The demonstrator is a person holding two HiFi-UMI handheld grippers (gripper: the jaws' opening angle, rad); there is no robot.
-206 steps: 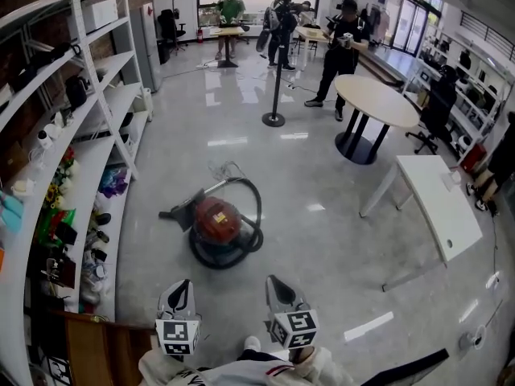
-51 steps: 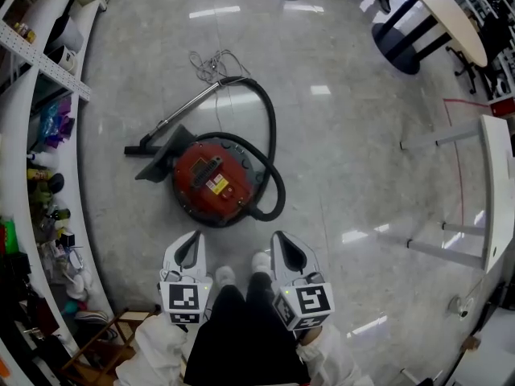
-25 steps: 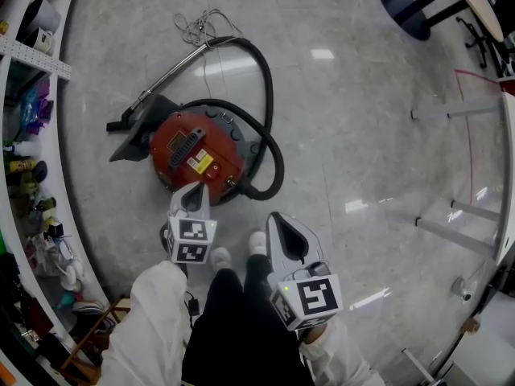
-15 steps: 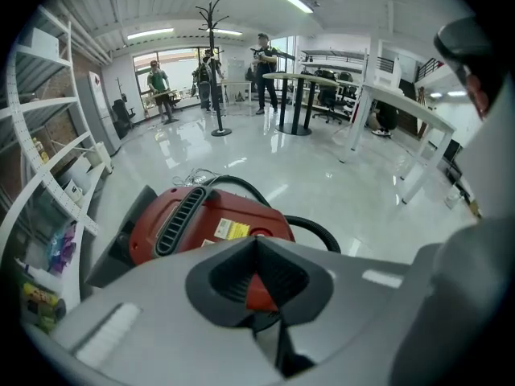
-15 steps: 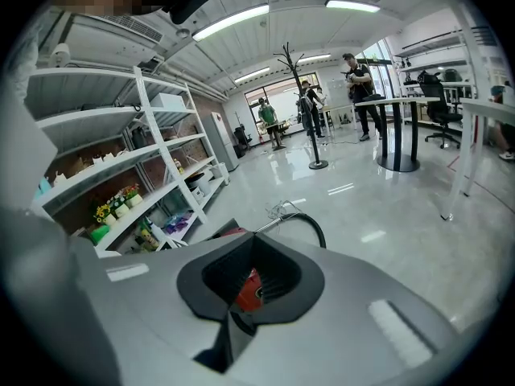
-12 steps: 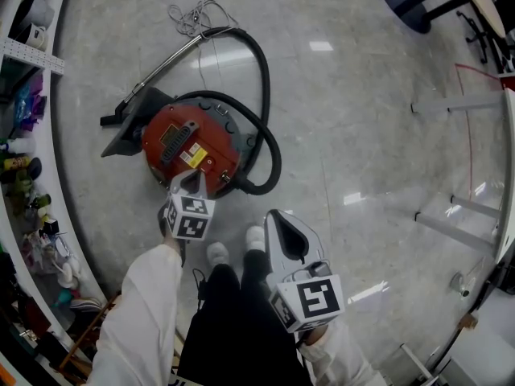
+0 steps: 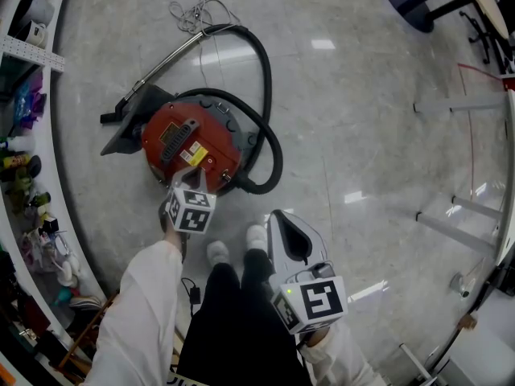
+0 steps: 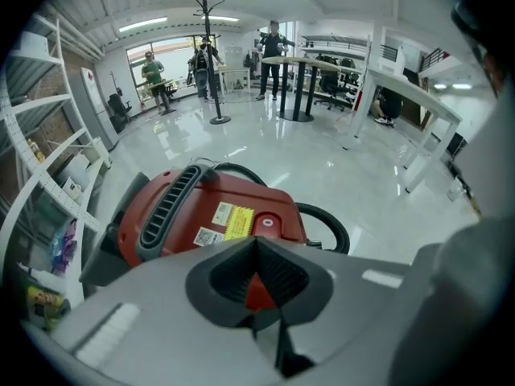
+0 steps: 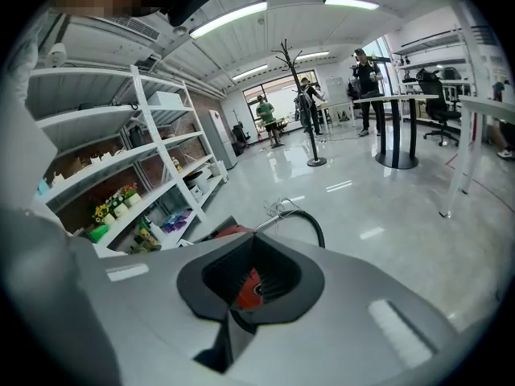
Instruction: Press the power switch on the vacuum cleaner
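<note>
A round red vacuum cleaner [image 7: 191,143] lies on the grey floor in the head view, with a black grille and a yellow label on top. My left gripper [image 7: 187,177] reaches out over its near edge, jaws shut and holding nothing. In the left gripper view the red power switch [image 8: 265,223] sits just beyond the tips of the left gripper [image 8: 257,244]; whether they touch the casing cannot be told. My right gripper [image 7: 283,219] hangs back beside the person's legs, shut and holding nothing. In the right gripper view a red bit of the vacuum cleaner [image 9: 248,288] shows through the right gripper [image 9: 251,240].
A black hose [image 7: 269,127] loops round the vacuum to a metal wand [image 7: 173,55] and floor nozzle [image 7: 121,131]; a coiled cord [image 7: 193,10] lies beyond. White shelving [image 7: 24,135] runs along the left. Table legs [image 7: 459,107] stand at right. People stand far off by a coat stand [image 8: 211,55].
The head has tilted down onto the vacuum. My left gripper has gone from beside the legs out to the vacuum's near edge. The right gripper has stayed back.
</note>
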